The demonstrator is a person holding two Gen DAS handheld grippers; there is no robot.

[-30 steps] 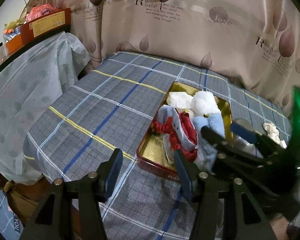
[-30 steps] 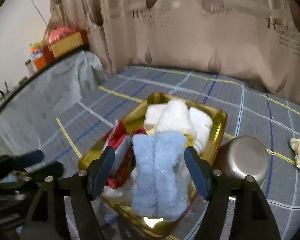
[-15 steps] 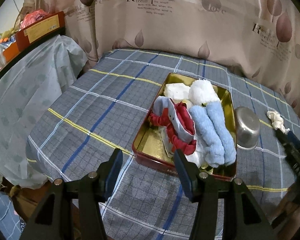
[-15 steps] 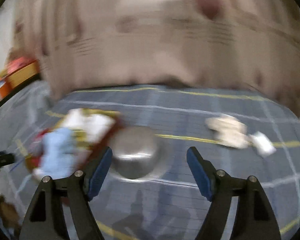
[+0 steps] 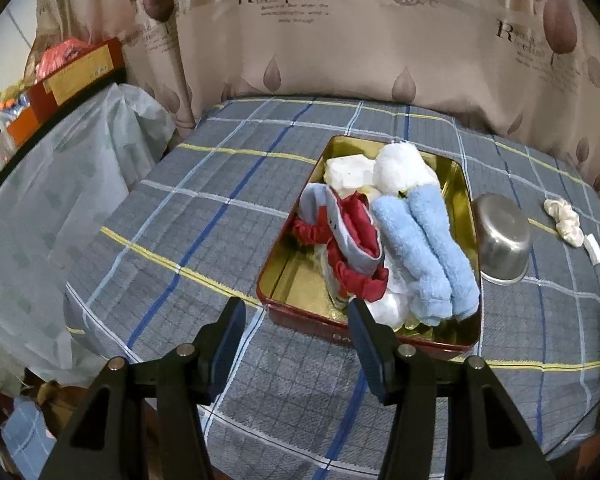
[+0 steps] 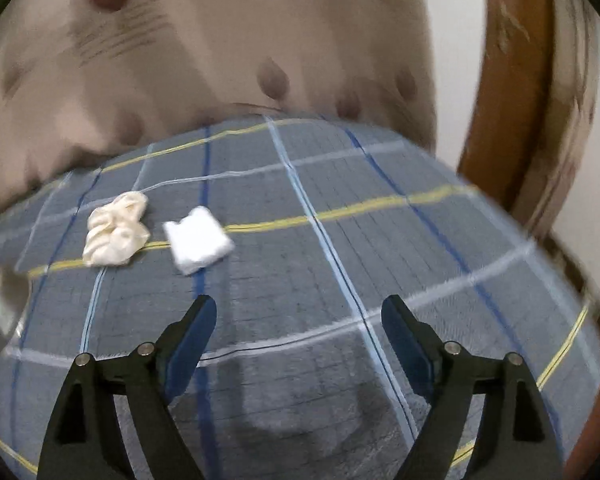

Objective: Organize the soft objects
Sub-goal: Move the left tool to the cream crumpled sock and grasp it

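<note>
Plaid-clothed desk (image 5: pixel 204 208). Gold-lined tin (image 5: pixel 466 184) at its middle holds blue towel roll (image 5: pixel 424 252), white roll and red-grey cloth, likely sorted already. Cream scrunchie (image 6: pixel 116 232) and white folded cloth (image 6: pixel 198 244) lie loose toward the right edge. Right tool (image 6: pixel 298 322) empty, jaws just opening wider, apparently to collect them. Left tool (image 5: pixel 296 320) part-open, empty, near the tin.

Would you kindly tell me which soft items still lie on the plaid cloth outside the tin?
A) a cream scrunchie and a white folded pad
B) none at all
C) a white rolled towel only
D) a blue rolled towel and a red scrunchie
A: the cream scrunchie and the white folded pad lie side by side on the plaid cloth, while the blue rolled towel is in the tin.
</note>
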